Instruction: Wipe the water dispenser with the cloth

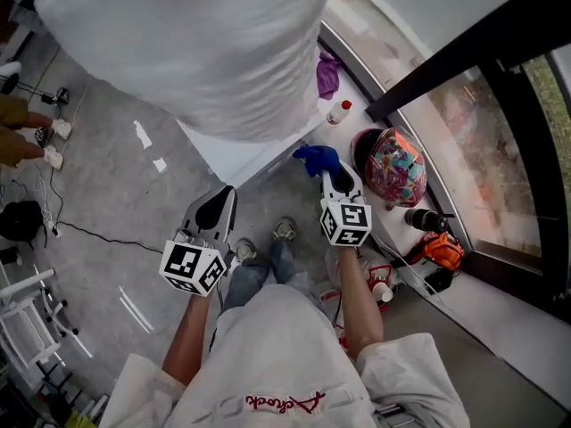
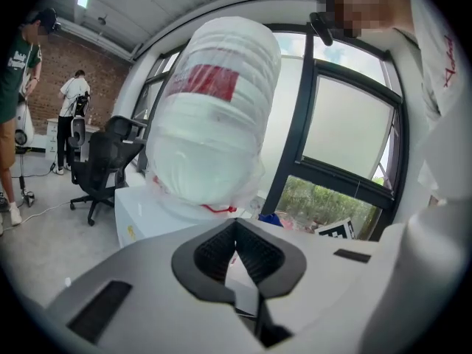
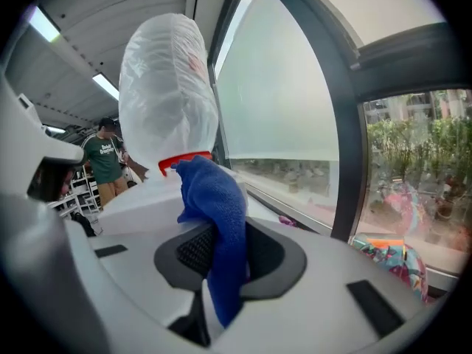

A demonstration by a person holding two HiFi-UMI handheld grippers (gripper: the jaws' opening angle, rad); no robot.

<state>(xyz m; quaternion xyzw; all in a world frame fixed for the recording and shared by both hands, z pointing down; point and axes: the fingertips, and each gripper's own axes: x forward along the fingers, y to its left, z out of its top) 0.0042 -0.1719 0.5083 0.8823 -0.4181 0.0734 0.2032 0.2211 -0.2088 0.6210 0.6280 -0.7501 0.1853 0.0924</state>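
Note:
The water dispenser (image 1: 234, 154) is a white box topped by a big bottle (image 1: 187, 43) wrapped in clear plastic; it stands just ahead of both grippers. My right gripper (image 1: 332, 175) is shut on a blue cloth (image 1: 318, 159), close to the dispenser's right corner. In the right gripper view the cloth (image 3: 221, 212) hangs folded between the jaws, in front of the bottle (image 3: 168, 94). My left gripper (image 1: 217, 205) is lower left of the dispenser, a short way from it. Its jaws (image 2: 236, 231) are shut with nothing between them, facing the bottle (image 2: 214, 131).
Along the window sill to the right lie a colourful helmet (image 1: 395, 166), a purple rag (image 1: 327, 76), a small red-capped bottle (image 1: 339, 111) and an orange tool (image 1: 442, 250). An office chair (image 2: 99, 161) and people stand to the left. Cables trail on the floor (image 1: 80, 230).

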